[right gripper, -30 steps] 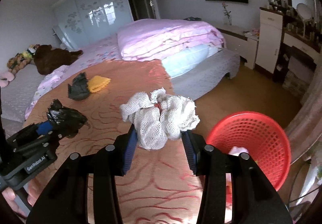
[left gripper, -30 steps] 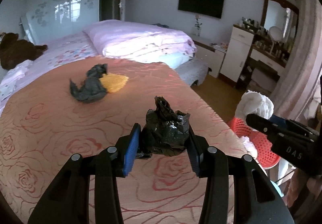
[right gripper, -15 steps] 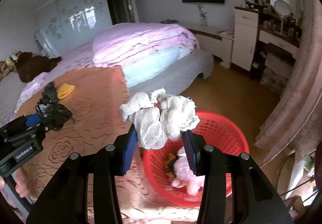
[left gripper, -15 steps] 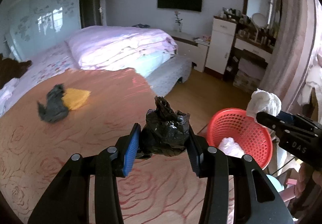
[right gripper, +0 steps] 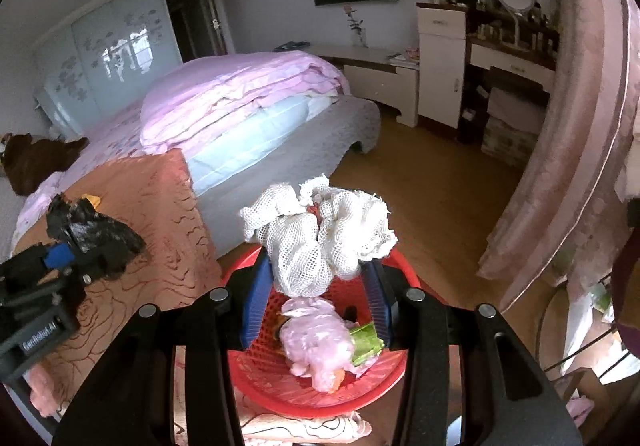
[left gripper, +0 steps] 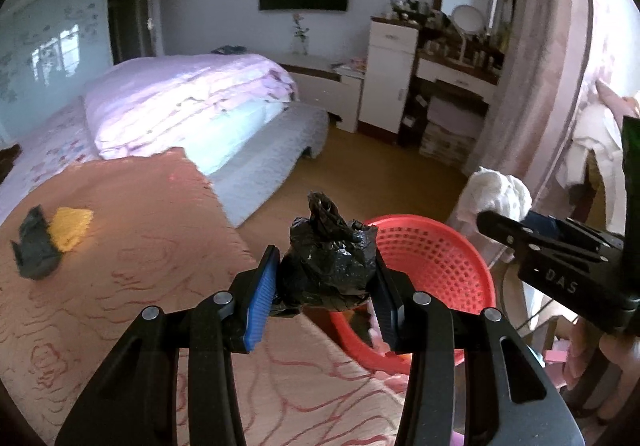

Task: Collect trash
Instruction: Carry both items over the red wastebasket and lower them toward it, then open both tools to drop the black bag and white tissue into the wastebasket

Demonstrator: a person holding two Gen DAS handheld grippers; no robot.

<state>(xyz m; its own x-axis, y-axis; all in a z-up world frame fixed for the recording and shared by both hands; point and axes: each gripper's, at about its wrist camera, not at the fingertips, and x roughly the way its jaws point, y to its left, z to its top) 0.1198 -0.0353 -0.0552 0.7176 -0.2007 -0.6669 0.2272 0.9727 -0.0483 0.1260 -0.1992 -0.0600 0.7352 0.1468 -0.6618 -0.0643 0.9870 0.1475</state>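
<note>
My left gripper (left gripper: 324, 282) is shut on a crumpled black plastic bag (left gripper: 328, 266) and holds it over the bed's edge, just left of the red mesh basket (left gripper: 432, 258). My right gripper (right gripper: 316, 286) is shut on a wad of white netting (right gripper: 320, 234) and holds it directly above the red basket (right gripper: 256, 374), which has pink and green trash (right gripper: 320, 342) inside. The left gripper with the black bag (right gripper: 88, 234) also shows at the left of the right wrist view. The right gripper and its white wad (left gripper: 500, 193) show at the right of the left wrist view.
A dark grey rag (left gripper: 34, 246) and a yellow cloth (left gripper: 72, 226) lie on the orange rose-patterned bedspread (left gripper: 120, 286). A folded pink quilt (left gripper: 180, 101) lies further back. A pink curtain (right gripper: 572, 125) hangs to the right, and a dresser (right gripper: 440, 61) stands beyond the wooden floor.
Both grippers have swung right, away from the bed's middle toward the red basket. The right gripper now hangs over the basket; the left has reached the bed's edge beside it. Both grips unchanged.
</note>
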